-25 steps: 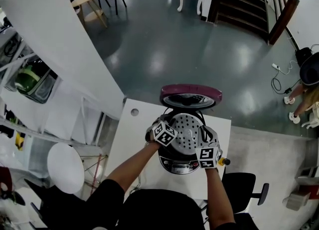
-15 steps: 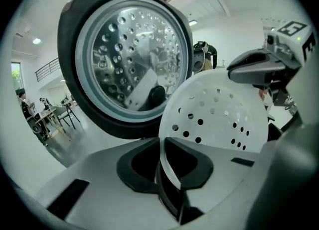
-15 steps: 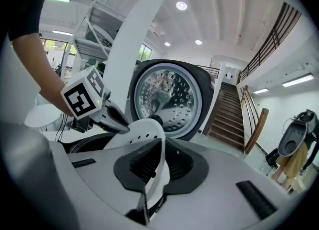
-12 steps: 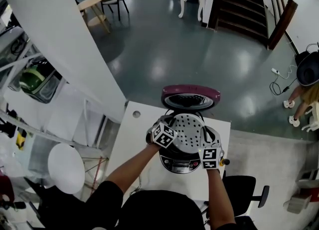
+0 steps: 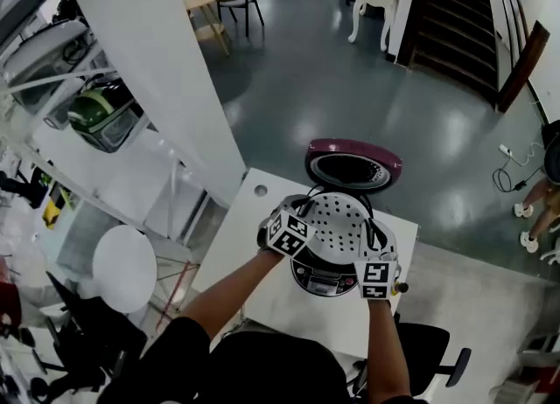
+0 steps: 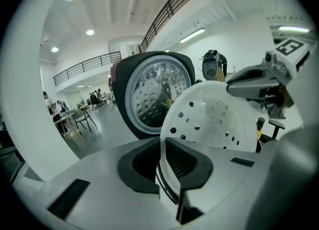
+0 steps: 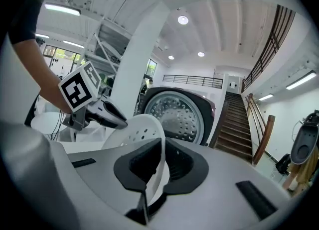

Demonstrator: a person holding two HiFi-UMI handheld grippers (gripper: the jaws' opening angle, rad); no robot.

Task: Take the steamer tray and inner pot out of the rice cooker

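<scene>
Gripping the left rim of the white perforated steamer tray (image 5: 337,219), your left gripper (image 6: 163,149) has its jaws almost together. They have just been closing, and the thin rim stands edge-on between the dark pads, clamped there. From those jaws the tray's holed bowl swells out ahead and to the right, reaching across to your other tool.

Between your two grippers, the tray hangs directly over the mouth of the rice cooker (image 5: 324,278). Its holed face looks up at you in the head view. The cooker's body sits just below both grippers on the white table (image 5: 254,249), with its front panel turned toward you. The tray covers the opening, so the inner pot cannot be made out in any view. Just beyond the fingertips of both grippers, the cooker's maroon-edged lid (image 5: 354,164) stands open, its dimpled metal inner plate facing the tray.

On the right, your right gripper (image 7: 160,160) is likewise nearly closed, with the tray's opposite rim pinched edge-on between its pads. The tray curves away to the left of those jaws, toward the left gripper on its far side.
</scene>
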